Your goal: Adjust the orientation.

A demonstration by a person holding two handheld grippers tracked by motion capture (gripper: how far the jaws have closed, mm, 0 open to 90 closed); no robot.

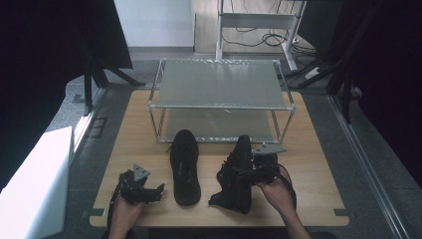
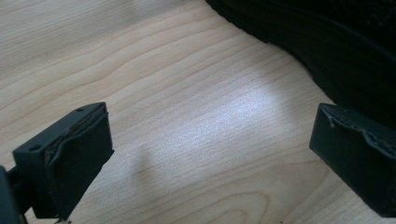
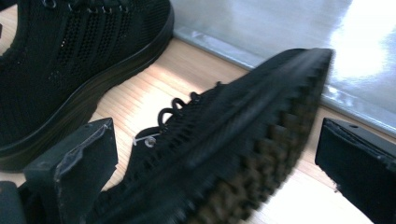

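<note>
I saw my right gripper [image 1: 253, 172] with jaws apart around the tipped shoe [image 1: 234, 174], left gripper [image 1: 155, 191] spread over bare table [image 1: 308, 149], both shelves of the rack [image 1: 221, 105] holding nothing.

Left tongs [image 1: 160, 189] gaping wide, right tongs [image 1: 242, 174] spread too

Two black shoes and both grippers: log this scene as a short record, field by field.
left shoe: flat on the table, sole down, toe toward the rack
right shoe: tipped on its side, tread showing
rack: two metal shelves, behind both shoes
left gripper: open, over bare wood beside left shoe
right gripper: open, jaws either side of right shoe, not clamped
</note>
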